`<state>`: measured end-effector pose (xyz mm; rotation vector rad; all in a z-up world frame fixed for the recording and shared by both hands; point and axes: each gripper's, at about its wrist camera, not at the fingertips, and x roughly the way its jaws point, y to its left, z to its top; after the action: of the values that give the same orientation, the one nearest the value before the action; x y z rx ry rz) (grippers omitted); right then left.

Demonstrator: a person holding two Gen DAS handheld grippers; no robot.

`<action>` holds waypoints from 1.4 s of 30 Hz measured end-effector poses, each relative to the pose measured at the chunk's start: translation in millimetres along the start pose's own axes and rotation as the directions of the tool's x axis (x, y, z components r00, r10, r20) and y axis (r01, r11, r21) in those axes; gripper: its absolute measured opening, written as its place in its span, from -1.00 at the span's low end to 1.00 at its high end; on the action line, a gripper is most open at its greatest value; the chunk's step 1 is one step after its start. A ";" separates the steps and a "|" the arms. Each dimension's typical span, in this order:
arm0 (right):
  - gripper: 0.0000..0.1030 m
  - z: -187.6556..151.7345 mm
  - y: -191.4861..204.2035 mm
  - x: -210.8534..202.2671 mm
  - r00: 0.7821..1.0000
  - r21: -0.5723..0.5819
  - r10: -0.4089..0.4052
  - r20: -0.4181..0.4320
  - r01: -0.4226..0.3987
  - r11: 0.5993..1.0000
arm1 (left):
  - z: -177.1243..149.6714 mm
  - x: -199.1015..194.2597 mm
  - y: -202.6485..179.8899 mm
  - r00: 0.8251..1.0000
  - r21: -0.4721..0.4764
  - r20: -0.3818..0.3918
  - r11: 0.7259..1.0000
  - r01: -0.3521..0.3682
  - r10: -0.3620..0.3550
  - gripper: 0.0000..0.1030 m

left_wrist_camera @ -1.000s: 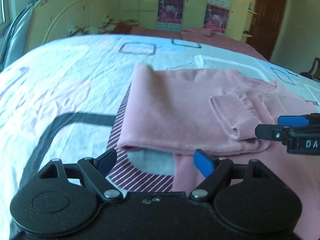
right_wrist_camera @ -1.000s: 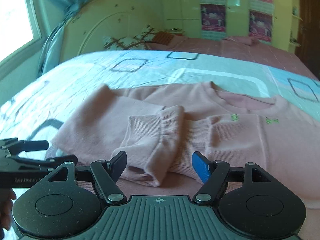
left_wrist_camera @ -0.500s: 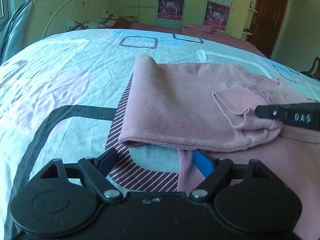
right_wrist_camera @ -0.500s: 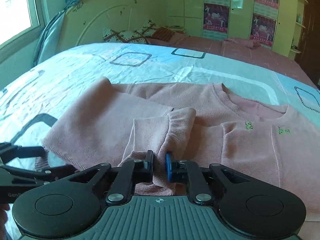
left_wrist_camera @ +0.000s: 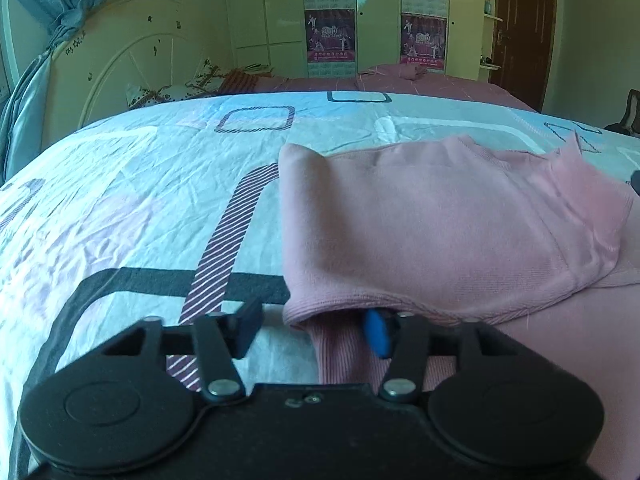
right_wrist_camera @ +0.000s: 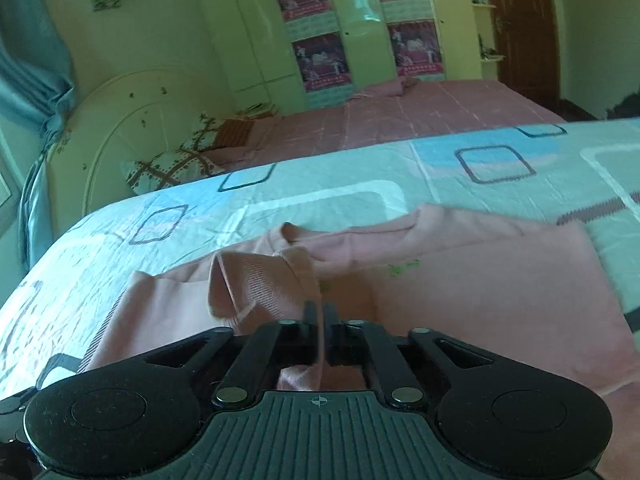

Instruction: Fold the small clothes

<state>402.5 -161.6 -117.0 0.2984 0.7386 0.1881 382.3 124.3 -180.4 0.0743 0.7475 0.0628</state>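
A pink sweater lies on the patterned bed sheet, its side folded over. My left gripper sits low at the near ribbed hem. Its jaws are closing with the hem's corner between them. The blue pad touches the cloth, while the black finger stands clear of it. In the right wrist view my right gripper is shut on the ribbed sleeve cuff, held raised above the sweater's body.
The sheet spreads wide to the left and beyond the sweater. A white headboard and a blue curtain stand at the left. Behind are a second pink bed, a wardrobe with posters and a dark door.
My right gripper shut on the sleeve cuff, then lifted it and carried it to the right while rolling. My left gripper slid forward to the hem and its jaws narrowed.
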 end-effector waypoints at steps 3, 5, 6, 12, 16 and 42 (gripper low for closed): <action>-1.00 -0.4 -32.3 -3.7 0.999 0.075 -0.043 -0.023 0.044 0.996 | -1.9 0.5 -2.5 1.000 -0.016 0.012 1.000 -0.004 0.004 -0.50; -1.00 -2.2 -40.0 -8.2 0.998 0.056 -0.061 -0.011 0.062 0.997 | -2.9 -0.5 -4.2 1.000 -0.005 0.011 1.000 -0.005 0.005 -0.50; -0.99 -2.8 -40.3 -10.0 0.999 0.047 -0.049 -0.013 0.050 0.998 | -3.0 -0.7 -4.5 1.000 0.003 0.009 1.000 -0.004 0.004 -0.50; 0.64 -14.9 -26.0 -7.9 1.000 0.019 0.020 0.004 -0.020 1.000 | -0.1 0.0 -5.2 1.000 0.022 0.000 1.000 -0.011 0.011 -0.50; 0.47 -21.6 15.8 0.9 1.000 -0.154 0.011 0.016 -0.009 0.988 | 0.1 0.0 -5.8 1.000 0.016 -0.002 1.000 -0.014 0.014 -0.50; -0.89 -26.0 -78.9 1.6 0.989 0.112 -0.103 -0.108 0.116 0.987 | -0.8 0.7 -6.0 1.000 0.039 0.011 0.999 -0.012 0.012 -0.56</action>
<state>390.9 -230.2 -162.4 0.3616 0.8670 0.0556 382.5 118.4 -181.9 0.1166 0.7381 0.0592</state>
